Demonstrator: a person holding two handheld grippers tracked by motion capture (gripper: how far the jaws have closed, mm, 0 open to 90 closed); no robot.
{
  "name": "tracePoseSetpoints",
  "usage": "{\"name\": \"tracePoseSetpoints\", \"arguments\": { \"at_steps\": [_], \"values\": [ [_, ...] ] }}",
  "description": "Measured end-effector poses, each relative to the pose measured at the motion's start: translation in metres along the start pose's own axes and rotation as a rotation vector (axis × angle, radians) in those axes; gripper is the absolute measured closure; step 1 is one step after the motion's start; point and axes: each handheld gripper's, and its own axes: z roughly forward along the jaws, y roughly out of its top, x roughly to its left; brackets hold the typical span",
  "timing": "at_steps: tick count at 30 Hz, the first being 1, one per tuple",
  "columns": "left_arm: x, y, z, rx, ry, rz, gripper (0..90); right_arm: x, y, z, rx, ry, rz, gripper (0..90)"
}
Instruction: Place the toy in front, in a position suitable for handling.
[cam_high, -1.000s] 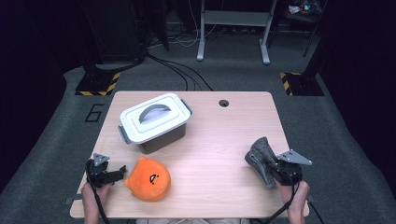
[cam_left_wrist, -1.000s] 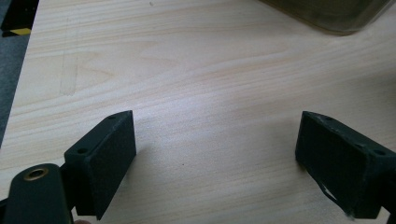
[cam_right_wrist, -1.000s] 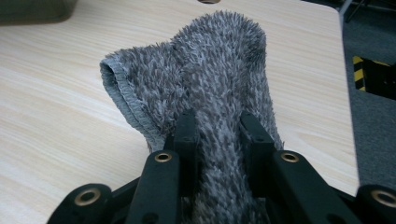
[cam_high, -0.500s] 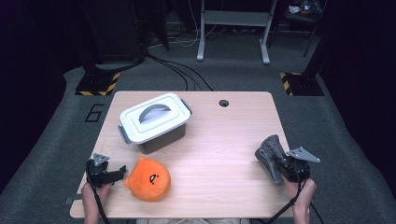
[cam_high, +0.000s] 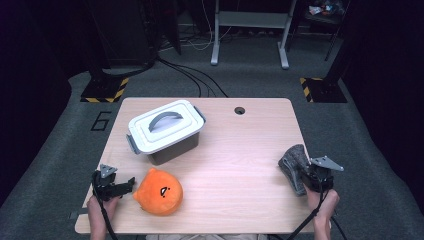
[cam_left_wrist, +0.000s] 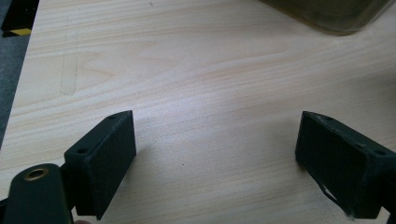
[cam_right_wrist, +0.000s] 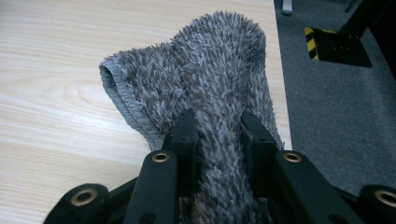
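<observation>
At the right edge of the high view, the right gripper (cam_high: 306, 176) pinches a fuzzy grey cloth (cam_high: 294, 162). At lower left, the left gripper (cam_high: 125, 185) gapes wide, empty, beside a round orange plush (cam_high: 159, 192). Above sits a white-lidded box (cam_high: 165, 131).

Shaggy grey cloth (cam_right_wrist: 210, 88) here, deep fuzzy pile with a stitched hem, pinched between the right gripper's (cam_right_wrist: 219, 135) matt black plastic jaws, brass-coloured rivets glinting. The table (cam_left_wrist: 196, 70) is pale wood-grain laminate, smooth with a soft sheen. The left gripper (cam_left_wrist: 215, 163) has matt, foam-like pads. The orange toy (cam_high: 159, 191) looks plush; the box (cam_high: 165, 131) smooth plastic.
</observation>
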Motion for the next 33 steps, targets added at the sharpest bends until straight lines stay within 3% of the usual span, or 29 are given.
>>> {"name": "tracePoseSetpoints", "arguments": {
  "at_steps": [8,13,15,19,25,33],
  "values": [
    [0.000,0.000,0.000,-0.001,0.001,0.000,12.1,-0.006,-0.010,0.021,0.062,-0.026,0.050,64.9],
    [0.000,0.000,0.000,-0.001,0.001,0.001,12.1,-0.009,-0.017,0.032,0.106,-0.027,0.059,54.3],
    [0.000,0.000,0.000,-0.001,0.001,0.001,12.1,-0.011,-0.020,0.036,0.128,-0.031,0.074,45.1],
    [0.000,0.000,0.000,0.000,0.000,0.001,12.1,-0.013,-0.020,0.039,0.132,-0.032,0.070,36.8],
    [0.000,0.000,0.000,0.001,0.001,0.000,12.1,-0.015,-0.018,0.041,0.145,-0.030,0.078,14.3],
    [0.000,0.000,0.000,0.004,0.000,-0.009,12.1,-0.011,-0.010,0.020,0.076,0.039,0.030,2.9]
  ]
}}
